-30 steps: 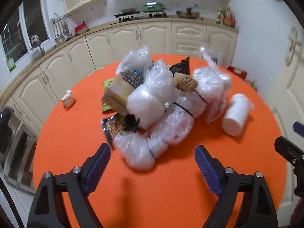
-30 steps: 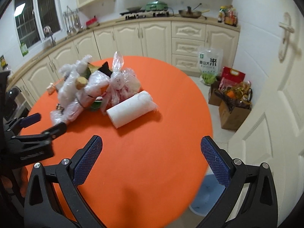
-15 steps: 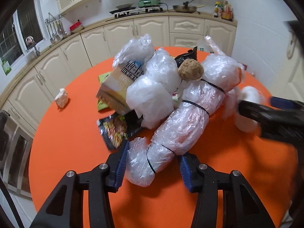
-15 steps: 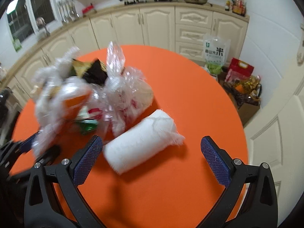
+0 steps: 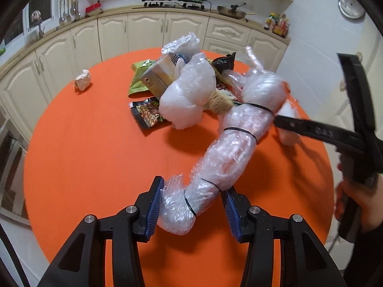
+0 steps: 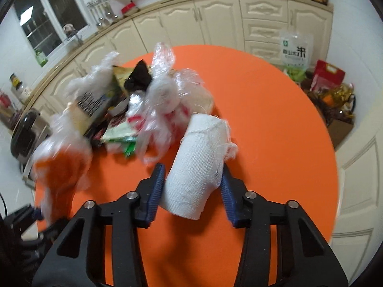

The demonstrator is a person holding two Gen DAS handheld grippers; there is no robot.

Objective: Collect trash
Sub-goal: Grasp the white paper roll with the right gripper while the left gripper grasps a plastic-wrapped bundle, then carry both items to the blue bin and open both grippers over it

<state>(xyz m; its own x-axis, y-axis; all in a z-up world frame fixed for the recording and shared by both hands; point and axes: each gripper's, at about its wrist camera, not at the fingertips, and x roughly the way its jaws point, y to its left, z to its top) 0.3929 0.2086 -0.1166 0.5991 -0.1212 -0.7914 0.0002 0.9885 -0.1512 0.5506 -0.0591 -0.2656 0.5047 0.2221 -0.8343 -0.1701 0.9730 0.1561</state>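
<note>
Left hand-held gripper (image 5: 192,205) clamped on the near end of a long clear plastic bundle (image 5: 229,153), blue pads pressed into the crinkled film on both sides. Bundle tied round with black bands, stretched away from that grip toward the trash pile (image 5: 182,88) at the middle of the orange worktop (image 5: 91,157); far end touching the pile.

Right hand-held gripper (image 6: 192,189) just closed in on a white roll of gauzy cloth (image 6: 198,167), pads against its lower sides, the roll standing tilted between them on the worktop (image 6: 268,110). Roll just beside the pile (image 6: 153,100), on its right-hand edge as seen from the right wrist. From the left wrist, the same gripper (image 5: 282,122) reaching in from the right, held by a hand (image 5: 354,205).

In the pile: crumpled clear bags, a cardboard box (image 5: 158,76), a green wrapper (image 5: 138,79) and a dark snack packet (image 5: 148,114) on its near left edge. Small white crumpled wad (image 5: 83,81) well apart from the pile, toward the worktop's left rim.

Beyond the pile, cream cabinets (image 5: 148,33); to its right on the floor, a rice bag (image 6: 295,52) and a red bag (image 6: 328,76).
</note>
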